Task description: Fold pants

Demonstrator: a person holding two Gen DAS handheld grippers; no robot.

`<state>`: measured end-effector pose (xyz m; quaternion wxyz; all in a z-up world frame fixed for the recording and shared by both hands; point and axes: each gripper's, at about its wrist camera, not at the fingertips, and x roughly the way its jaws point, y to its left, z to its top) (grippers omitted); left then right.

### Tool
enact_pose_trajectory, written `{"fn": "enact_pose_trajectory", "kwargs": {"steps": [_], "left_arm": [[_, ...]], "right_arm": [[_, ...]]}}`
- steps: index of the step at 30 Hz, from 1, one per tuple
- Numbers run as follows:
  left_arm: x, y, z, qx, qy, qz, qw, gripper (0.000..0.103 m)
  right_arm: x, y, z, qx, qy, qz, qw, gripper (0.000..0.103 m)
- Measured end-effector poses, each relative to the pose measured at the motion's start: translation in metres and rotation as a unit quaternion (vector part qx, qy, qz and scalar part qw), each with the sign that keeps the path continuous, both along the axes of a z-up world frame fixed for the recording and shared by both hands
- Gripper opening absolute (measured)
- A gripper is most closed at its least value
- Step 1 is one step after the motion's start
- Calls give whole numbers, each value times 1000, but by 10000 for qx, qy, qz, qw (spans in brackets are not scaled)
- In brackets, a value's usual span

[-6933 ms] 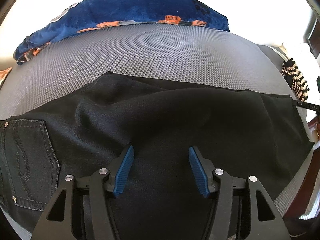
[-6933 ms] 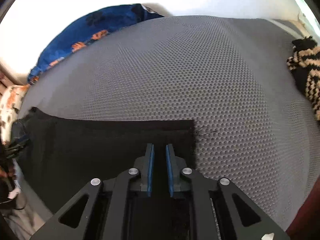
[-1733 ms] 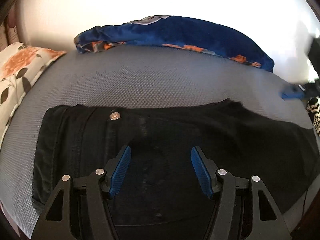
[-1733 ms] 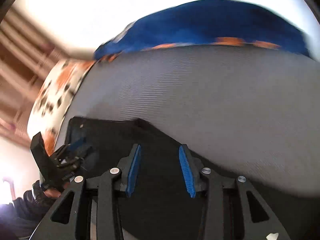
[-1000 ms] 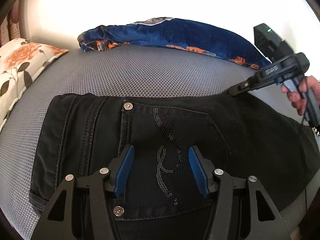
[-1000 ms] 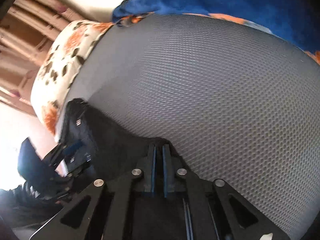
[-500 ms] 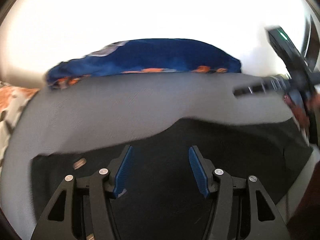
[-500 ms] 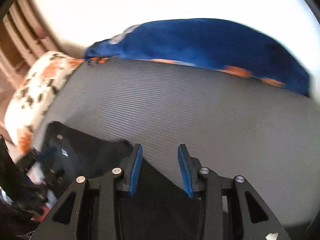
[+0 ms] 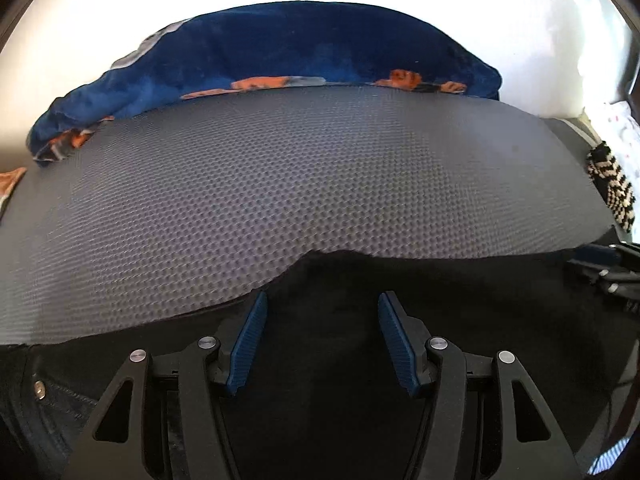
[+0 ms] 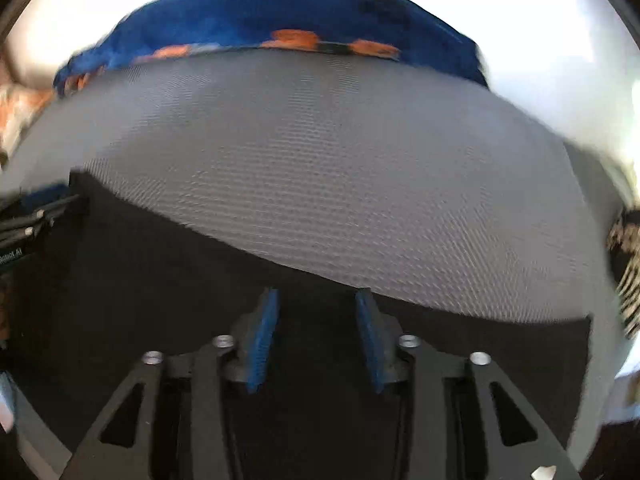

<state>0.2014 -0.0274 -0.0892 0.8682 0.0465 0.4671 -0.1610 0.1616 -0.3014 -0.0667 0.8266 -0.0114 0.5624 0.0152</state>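
The black pants (image 9: 460, 292) lie flat along the near edge of a grey mesh bed surface (image 9: 300, 184). Their top edge has a small raised bump just ahead of my left gripper (image 9: 322, 300), which is open and empty above the cloth. A rivet and seam of the waist end (image 9: 39, 390) show at the lower left. In the right wrist view the pants (image 10: 140, 260) spread from left to right, and my right gripper (image 10: 316, 296) is open and empty over their far edge. Each gripper shows at the edge of the other's view.
A blue blanket with orange patches (image 9: 280, 56) is bunched at the back of the bed. A black-and-cream zigzag knit item (image 9: 612, 188) lies at the right edge. A floral pillow (image 10: 16, 112) is at the far left. A white wall is behind.
Both grippers have swung rightward along the pants, away from the waist and back pocket. The right gripper, shut on the cloth edge a second ago, opened and let go.
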Motion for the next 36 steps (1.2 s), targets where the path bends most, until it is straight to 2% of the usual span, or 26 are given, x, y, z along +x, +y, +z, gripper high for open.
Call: {"fn": "enact_pose_trajectory", "kwargs": {"steps": [1, 3, 5, 7, 10, 14, 17, 19, 20, 24, 29, 32, 34, 35, 36], "left_arm": [[-2, 3, 1, 25, 45, 46, 10000, 59], [-13, 10, 7, -42, 44, 100, 9999, 59], [-29, 18, 15, -142, -33, 131, 9998, 59], [-50, 22, 21, -182, -60, 74, 9998, 59], [-78, 23, 20, 72, -135, -51, 9999, 59], [-106, 29, 10, 308, -46, -148, 9994, 59], [-122, 39, 0, 431, 83, -73, 9990, 59], [-134, 47, -2, 507, -46, -83, 9987, 59], [-137, 50, -2, 522, -75, -87, 9986, 59], [-147, 57, -3, 538, -135, -32, 9985, 59], [-152, 49, 5, 618, -117, 117, 9980, 59], [-160, 35, 22, 336, -312, -10, 9990, 59], [-165, 19, 33, 255, -486, -169, 9984, 62], [-166, 11, 36, 214, -504, -246, 9982, 63], [-166, 4, 38, 147, -492, -331, 9981, 63]], "right_arm": [[-1, -16, 0, 119, 14, -254, 9996, 48], [-4, -37, 2, -39, 15, -577, 9983, 48], [-12, -48, 8, 161, -21, -677, 9976, 46], [-23, -45, 17, 414, -171, -583, 9973, 46], [-40, -16, 21, 290, -220, -115, 9993, 45], [-60, -5, 5, 163, -45, 79, 9998, 44], [-77, -22, 0, 298, -59, -138, 9994, 44], [-89, -37, 1, 274, -64, -293, 9992, 45], [-97, -50, 1, 415, -55, -426, 9982, 45], [-121, -82, 3, 66, -13, -793, 9968, 45], [-149, -121, 11, 396, -1, -1476, 9883, 46], [-172, -141, 23, 1136, -115, -1922, 9747, 46], [-190, -160, 23, 1906, -125, -2356, 9529, 46], [-200, -172, 20, 2246, -139, -2635, 9381, 47], [-208, -179, 18, 2401, -148, -2811, 9290, 48]]}}
